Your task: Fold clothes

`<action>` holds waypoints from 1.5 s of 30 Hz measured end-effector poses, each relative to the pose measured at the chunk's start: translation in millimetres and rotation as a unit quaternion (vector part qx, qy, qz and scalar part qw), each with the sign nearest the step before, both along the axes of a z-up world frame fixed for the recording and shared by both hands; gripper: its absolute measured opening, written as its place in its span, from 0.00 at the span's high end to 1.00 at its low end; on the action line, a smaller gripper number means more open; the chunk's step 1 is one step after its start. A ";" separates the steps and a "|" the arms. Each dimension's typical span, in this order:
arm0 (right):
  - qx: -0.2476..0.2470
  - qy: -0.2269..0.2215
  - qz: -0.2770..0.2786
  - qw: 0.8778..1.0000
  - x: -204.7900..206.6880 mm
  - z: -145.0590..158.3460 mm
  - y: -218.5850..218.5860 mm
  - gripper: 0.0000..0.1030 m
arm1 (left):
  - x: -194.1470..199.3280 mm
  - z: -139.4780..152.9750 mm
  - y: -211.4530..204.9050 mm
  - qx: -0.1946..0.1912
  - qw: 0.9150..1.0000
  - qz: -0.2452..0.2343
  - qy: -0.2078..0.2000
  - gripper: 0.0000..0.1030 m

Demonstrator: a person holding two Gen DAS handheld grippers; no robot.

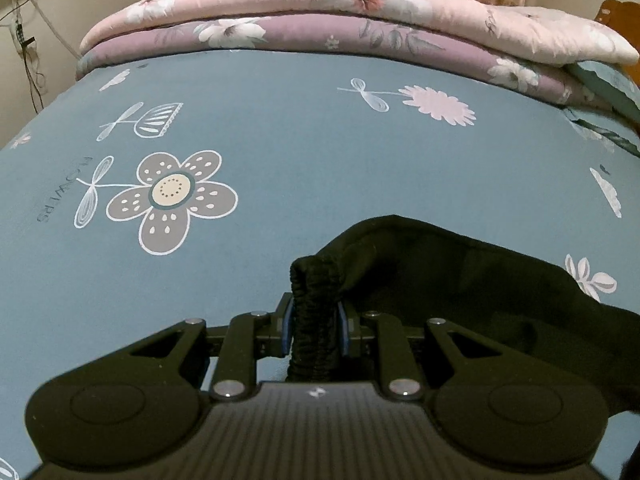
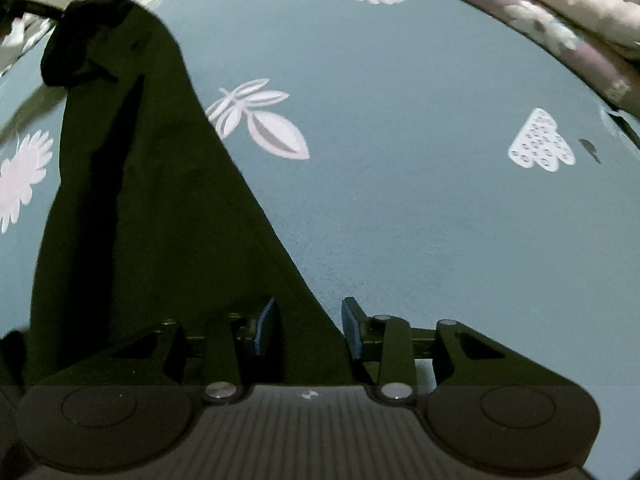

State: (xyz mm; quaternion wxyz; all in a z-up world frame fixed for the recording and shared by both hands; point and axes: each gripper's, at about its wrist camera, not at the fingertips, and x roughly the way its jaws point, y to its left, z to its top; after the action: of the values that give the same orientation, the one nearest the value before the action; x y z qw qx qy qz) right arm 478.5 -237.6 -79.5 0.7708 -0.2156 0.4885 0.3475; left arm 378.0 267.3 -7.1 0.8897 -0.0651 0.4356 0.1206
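The left tongs (image 1: 315, 330) clamp the elastic waistband of a black garment (image 1: 460, 280), which trails toward three o'clock over the bed (image 1: 280, 140). The right tongs (image 2: 308, 326) stand apart astride its edge. No finished fold shows.

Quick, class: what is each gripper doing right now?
Left gripper: shut on the ribbed elastic band of the black fabric garment.
Right gripper: open, the garment's edge between its fingers, not clamped.
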 end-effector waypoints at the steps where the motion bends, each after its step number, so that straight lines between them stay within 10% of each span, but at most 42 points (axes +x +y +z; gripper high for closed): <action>1: 0.001 0.004 0.003 1.000 0.0 0.9 1.2 0.67 | 0.0 -1.0 0.2 0.001 1.000 0.000 0.001 0.81; 4: -0.004 0.003 0.017 1.000 -6.7 3.6 7.0 0.94 | -0.7 -3.3 2.2 0.002 1.000 0.002 0.001 0.81; 18: -0.002 -0.093 -0.085 0.992 29.8 48.1 -11.6 1.00 | 49.9 25.1 1.4 0.052 0.997 -0.043 -0.032 0.82; 27: 0.051 -0.023 -0.029 0.998 33.3 28.1 17.4 0.61 | 58.9 12.4 2.2 0.048 0.997 -0.051 -0.020 0.82; 35: 0.003 -0.021 0.006 1.000 32.2 -0.6 39.3 0.59 | 53.2 0.6 13.2 0.032 0.999 -0.039 -0.010 0.82; 39: -0.007 -0.016 0.030 0.999 22.6 2.1 51.9 0.96 | 54.5 -4.2 13.2 0.032 0.999 -0.040 -0.006 0.82; 45: -0.041 -0.084 0.038 0.995 2.8 25.3 62.0 0.97 | 53.7 2.8 12.8 0.046 0.998 -0.045 -0.022 0.82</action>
State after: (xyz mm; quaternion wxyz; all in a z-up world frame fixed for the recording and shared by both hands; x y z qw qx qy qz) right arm 481.4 -175.6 -54.2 0.7858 -0.2941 0.4273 0.3367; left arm 431.8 280.1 -4.3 0.9055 -0.0071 0.4124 0.0993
